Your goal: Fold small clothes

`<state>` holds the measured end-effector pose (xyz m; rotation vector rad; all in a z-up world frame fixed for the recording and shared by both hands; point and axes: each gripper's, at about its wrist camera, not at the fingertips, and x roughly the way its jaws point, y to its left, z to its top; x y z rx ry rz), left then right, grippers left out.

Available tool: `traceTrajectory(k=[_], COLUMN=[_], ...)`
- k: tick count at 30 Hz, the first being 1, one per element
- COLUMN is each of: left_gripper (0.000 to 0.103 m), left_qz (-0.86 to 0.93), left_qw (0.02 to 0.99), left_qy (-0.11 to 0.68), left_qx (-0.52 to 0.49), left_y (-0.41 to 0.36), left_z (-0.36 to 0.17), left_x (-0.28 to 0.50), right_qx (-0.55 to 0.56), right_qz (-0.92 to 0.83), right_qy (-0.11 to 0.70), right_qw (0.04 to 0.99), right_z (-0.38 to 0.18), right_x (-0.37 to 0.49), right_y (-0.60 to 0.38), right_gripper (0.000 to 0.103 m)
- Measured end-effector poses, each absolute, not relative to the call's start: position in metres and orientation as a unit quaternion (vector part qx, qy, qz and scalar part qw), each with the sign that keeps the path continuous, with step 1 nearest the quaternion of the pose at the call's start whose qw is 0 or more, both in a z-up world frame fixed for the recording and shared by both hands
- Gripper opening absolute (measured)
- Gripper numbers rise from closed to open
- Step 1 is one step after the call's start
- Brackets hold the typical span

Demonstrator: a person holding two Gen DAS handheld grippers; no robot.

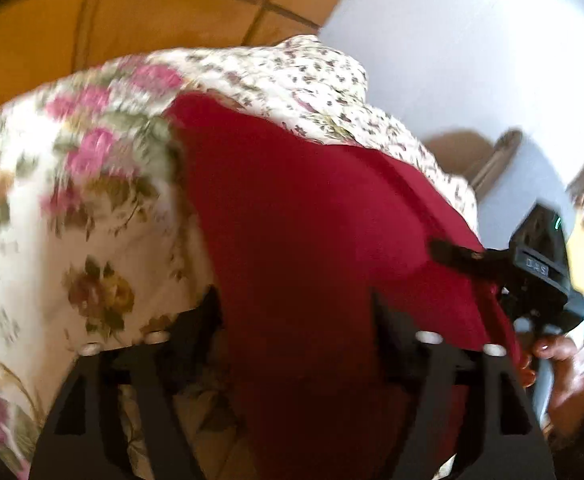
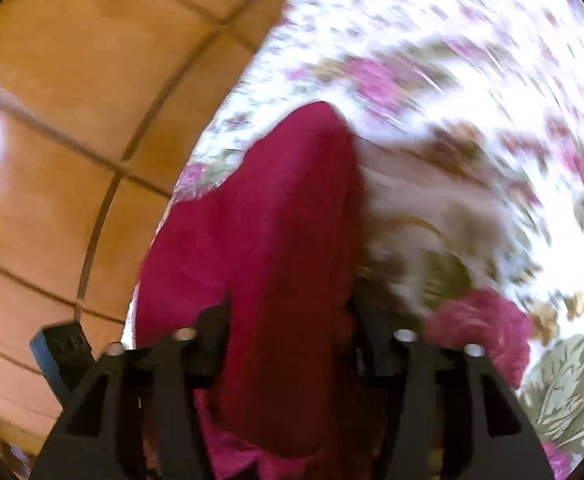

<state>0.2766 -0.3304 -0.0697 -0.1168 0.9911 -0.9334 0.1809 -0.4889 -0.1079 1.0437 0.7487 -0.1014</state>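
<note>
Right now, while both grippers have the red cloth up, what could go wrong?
1. The red cloth hangs between the left gripper and right gripper; if either grip is shallow, a corner might slip out.
2. It dangles near the edge of the floral sheet, so a dropped end could land on the floor.
3. Both views are blurred, suggesting fast movement; the fold might end up crooked.

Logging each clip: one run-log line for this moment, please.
phase: mid-fold | red garment held by left hand-held gripper and right hand-held gripper | surface: floral sheet | frames blurred
</note>
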Motion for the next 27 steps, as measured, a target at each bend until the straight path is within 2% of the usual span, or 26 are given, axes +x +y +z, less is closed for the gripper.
traceTrajectory(k=[3,7,12,14,17,19,21,25,27], left_gripper=[0.084,0.084,0.084,0.084,0.084,0.085,0.086,0.087,0.090], left_qz=[-0.417,-0.386,-0.375,-0.361,-0.332,-0.334,-0.331,-0.333,-0.335], left_qw=[0.783,0.831,0.850,0.851,0.850,0.846,0.850,0.851,0.851], left_qy=[0.452,0.382,0.359,0.376,0.407,0.415,0.410,0.406,0.404], left_qx=[-0.092,-0.119,-0.084,-0.072,-0.030,-0.038,-0.014,-0.016,-0.026], left_y=[-0.311,-0.275,-0.273,-0.276,-0.284,-0.283,-0.290,-0.288,-0.282], left_z=[-0.065,-0.046,-0.036,-0.043,-0.067,-0.074,-0.077,-0.078,-0.074], left_x=[0.268,0.223,0.187,0.185,0.197,0.201,0.200,0.198,0.195], right_qx=[0.495,0.448,0.375,0.331,0.323,0.347,0.419,0.342,0.338], right_qz=[-0.084,-0.105,-0.069,-0.077,-0.118,-0.150,-0.114,-0.107,-0.115], right_qy=[0.310,0.292,0.336,0.364,0.407,0.442,0.421,0.439,0.441], right_qw=[0.807,0.839,0.861,0.867,0.846,0.813,0.796,0.824,0.823], right_z=[-0.086,-0.045,-0.023,-0.030,-0.059,-0.095,-0.120,-0.103,-0.094], right_x=[0.153,0.124,0.130,0.144,0.152,0.150,0.141,0.148,0.149], right_y=[-0.500,-0.486,-0.429,-0.408,-0.415,-0.436,-0.457,-0.448,-0.446], right_gripper=[0.074,0.074,0.076,0.079,0.077,0.079,0.080,0.083,0.085])
